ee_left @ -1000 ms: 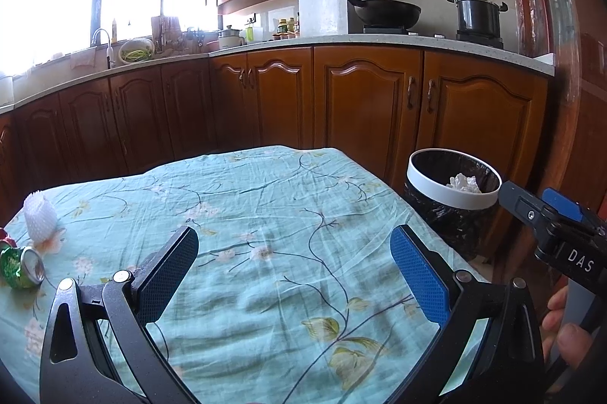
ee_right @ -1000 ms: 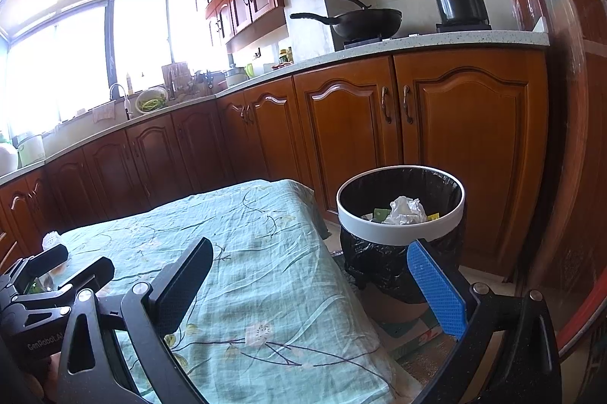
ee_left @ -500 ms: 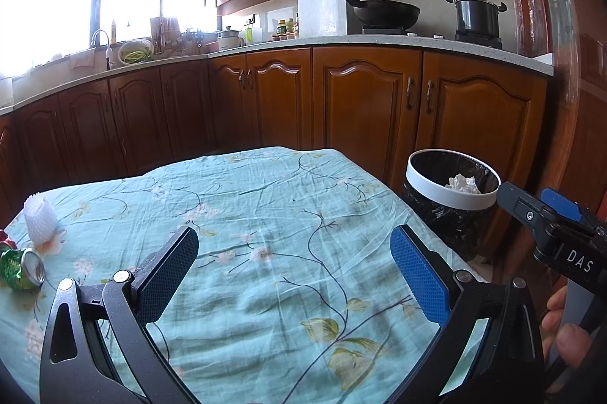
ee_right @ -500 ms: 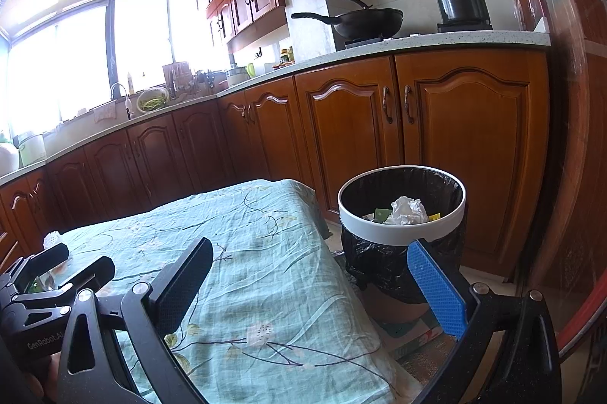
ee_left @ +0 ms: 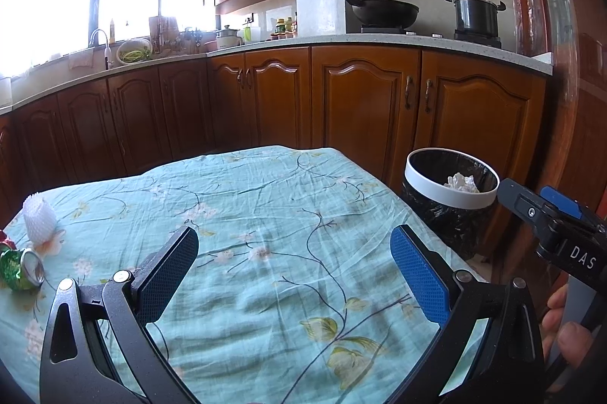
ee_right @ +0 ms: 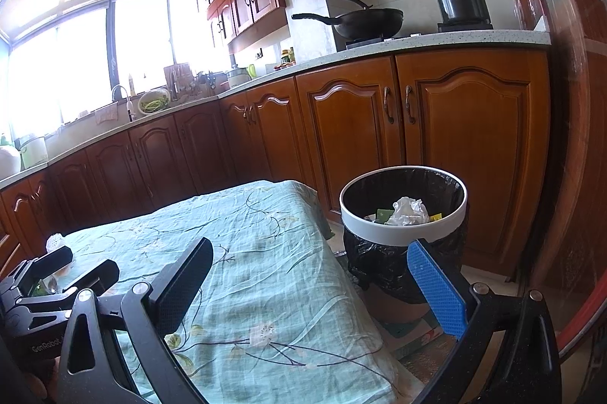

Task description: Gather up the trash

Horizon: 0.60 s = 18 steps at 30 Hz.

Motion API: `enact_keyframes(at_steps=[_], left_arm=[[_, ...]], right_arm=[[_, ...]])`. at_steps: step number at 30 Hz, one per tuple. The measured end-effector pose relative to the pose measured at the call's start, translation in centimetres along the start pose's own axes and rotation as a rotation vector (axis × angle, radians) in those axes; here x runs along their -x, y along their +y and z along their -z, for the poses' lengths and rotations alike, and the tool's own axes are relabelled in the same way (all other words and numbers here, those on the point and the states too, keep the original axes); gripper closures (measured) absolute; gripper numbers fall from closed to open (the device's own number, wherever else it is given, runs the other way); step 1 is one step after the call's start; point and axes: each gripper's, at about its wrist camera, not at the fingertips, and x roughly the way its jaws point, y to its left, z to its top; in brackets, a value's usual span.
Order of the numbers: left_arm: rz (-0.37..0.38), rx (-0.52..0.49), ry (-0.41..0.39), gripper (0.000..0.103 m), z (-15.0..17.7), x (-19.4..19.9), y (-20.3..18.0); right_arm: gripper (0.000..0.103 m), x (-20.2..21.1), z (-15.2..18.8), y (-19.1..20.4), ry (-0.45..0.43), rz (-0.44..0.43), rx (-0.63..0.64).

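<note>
A crushed green can (ee_left: 21, 269) lies at the table's left edge, with a white foam net (ee_left: 39, 219) just behind it. My left gripper (ee_left: 294, 246) hovers open over the middle of the floral cloth, well right of both. My right gripper (ee_right: 309, 261) is open too, above the table's right edge and close to the bin. The white-rimmed bin (ee_right: 403, 233) with a black liner stands on the floor past the table corner and holds crumpled white paper (ee_right: 408, 210) and coloured scraps. In the right wrist view the foam net (ee_right: 56, 241) peeks out behind the left gripper (ee_right: 68, 271).
The teal floral tablecloth (ee_left: 273, 210) covers the table. Wooden cabinets (ee_left: 364, 104) run close behind the table and the bin. A wok (ee_left: 383, 10) and a pot (ee_left: 476, 14) sit on the counter's stove. A hand (ee_left: 565, 324) grips the right handle.
</note>
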Motion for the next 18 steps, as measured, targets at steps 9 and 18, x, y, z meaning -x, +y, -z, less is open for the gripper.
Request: enact_keyframes(at_steps=[9, 18], left_arm=[[0.000, -0.003, 0.000, 0.000, 0.03, 0.01, 0.06], [0.001, 0.001, 0.001, 0.000, 0.06, -0.05, 0.15]], right_arm=[[0.000, 0.01, -0.12, 0.06, 0.001, -0.004, -0.001], [0.000, -0.02, -0.43, 0.04, 0.004, -0.011, -0.010]])
